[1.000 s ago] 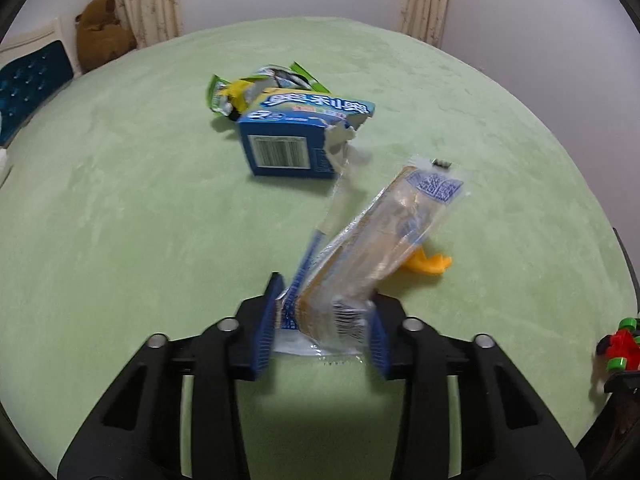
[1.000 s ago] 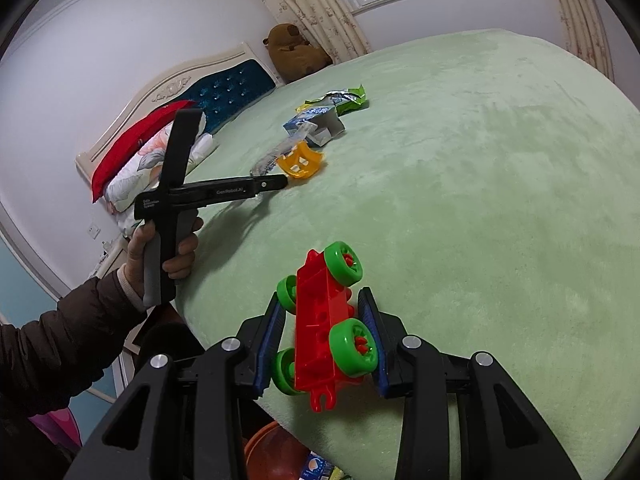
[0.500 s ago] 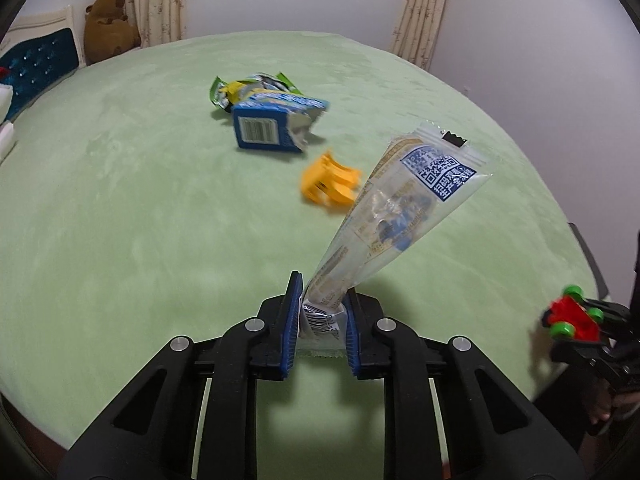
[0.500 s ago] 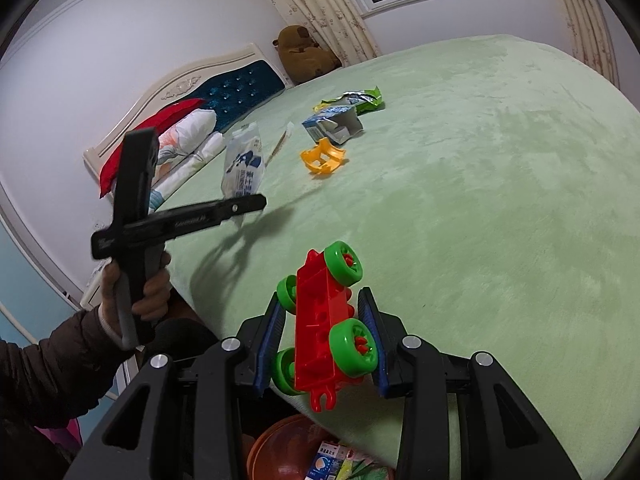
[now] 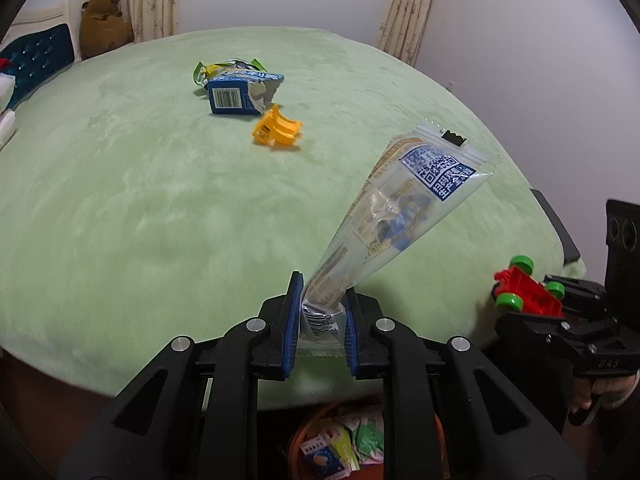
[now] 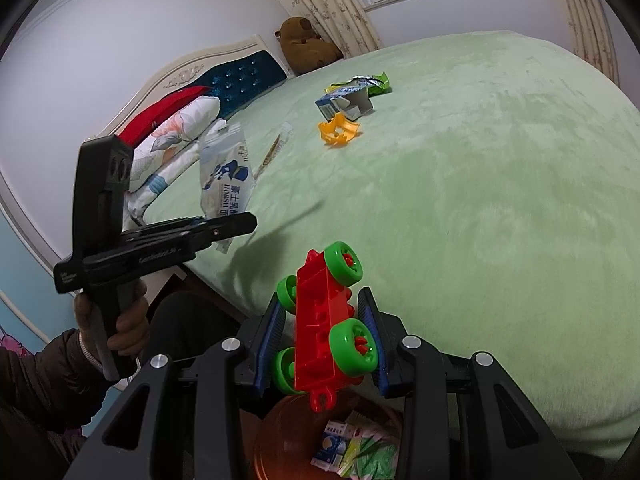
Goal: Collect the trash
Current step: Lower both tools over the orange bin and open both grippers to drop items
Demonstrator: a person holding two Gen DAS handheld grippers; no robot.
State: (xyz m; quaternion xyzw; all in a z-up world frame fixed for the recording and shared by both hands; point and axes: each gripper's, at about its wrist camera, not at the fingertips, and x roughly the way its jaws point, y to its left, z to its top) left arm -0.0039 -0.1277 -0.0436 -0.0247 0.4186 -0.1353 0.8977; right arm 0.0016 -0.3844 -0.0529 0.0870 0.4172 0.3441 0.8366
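Pulled back to the bed edge, left gripper (image 5: 320, 316) clamps clear wrapper (image 5: 404, 208), long axis slanting up-right; orange bin (image 5: 340, 436) directly below. Right gripper (image 6: 326, 336) grips red toy car (image 6: 324, 320).

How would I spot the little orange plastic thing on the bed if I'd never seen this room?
Start at the big green bed and find the litter near its middle. Just in front of the torn blue box lies the orange plastic piece, alone on the cover. It is the only hard, curved, plain orange item; its neighbours are printed packaging.
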